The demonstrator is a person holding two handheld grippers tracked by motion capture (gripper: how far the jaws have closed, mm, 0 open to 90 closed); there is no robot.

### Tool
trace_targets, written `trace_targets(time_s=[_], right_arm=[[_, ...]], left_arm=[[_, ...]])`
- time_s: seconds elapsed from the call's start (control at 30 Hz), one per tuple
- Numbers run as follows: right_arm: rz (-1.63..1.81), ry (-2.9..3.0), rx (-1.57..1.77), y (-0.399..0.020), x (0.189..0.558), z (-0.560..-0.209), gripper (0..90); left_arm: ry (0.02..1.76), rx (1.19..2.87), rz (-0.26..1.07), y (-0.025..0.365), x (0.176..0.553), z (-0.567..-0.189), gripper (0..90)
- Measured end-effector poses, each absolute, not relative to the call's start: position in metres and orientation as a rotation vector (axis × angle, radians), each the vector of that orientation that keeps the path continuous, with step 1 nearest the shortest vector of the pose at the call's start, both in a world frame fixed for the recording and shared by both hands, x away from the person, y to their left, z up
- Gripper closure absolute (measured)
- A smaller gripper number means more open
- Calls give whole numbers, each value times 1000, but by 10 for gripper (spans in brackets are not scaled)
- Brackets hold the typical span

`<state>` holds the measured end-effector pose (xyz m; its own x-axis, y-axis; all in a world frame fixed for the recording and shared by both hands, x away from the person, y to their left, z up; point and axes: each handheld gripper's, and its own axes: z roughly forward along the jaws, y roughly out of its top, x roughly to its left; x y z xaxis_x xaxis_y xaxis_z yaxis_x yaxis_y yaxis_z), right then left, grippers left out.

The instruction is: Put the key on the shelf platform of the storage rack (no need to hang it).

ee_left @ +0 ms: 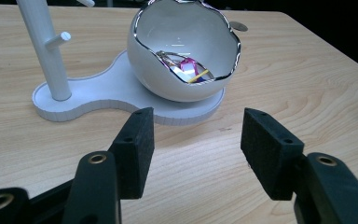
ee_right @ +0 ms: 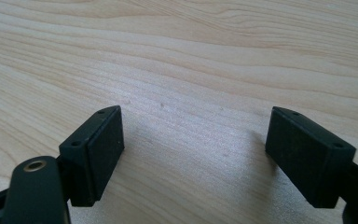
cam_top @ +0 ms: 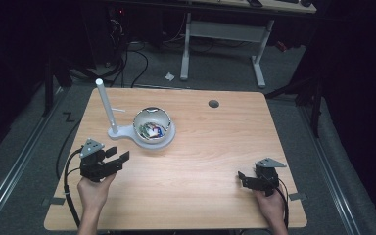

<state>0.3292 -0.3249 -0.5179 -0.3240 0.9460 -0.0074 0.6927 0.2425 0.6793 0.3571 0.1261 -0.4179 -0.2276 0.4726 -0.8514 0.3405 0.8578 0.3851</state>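
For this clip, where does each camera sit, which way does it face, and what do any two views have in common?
High view: above the person's side, looking forward and down on the table; forearms, left gripper and right gripper come in from the bottom.
Left gripper view: rides the left gripper, facing the egg-shaped bowl on its white stand; open jaws show.
Right gripper view: rides the right gripper, facing bare tabletop; open jaws show.
Shared: high and left gripper views both show bowl, stand and peg post.

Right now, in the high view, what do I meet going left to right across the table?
left gripper → white post → egg-shaped white bowl → round table hole → right gripper.
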Motion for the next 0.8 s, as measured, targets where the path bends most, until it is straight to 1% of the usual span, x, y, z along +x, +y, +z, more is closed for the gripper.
trace_targets(time_s=[0.3,0.8], right_arm=[[818,2103,1498,-325,329,-518,193],[818,2103,1498,-325,329,-518,193]], left_arm=[[1849,625,131,123,356,-427,452],[1878,599,91,118,351,-440,460]])
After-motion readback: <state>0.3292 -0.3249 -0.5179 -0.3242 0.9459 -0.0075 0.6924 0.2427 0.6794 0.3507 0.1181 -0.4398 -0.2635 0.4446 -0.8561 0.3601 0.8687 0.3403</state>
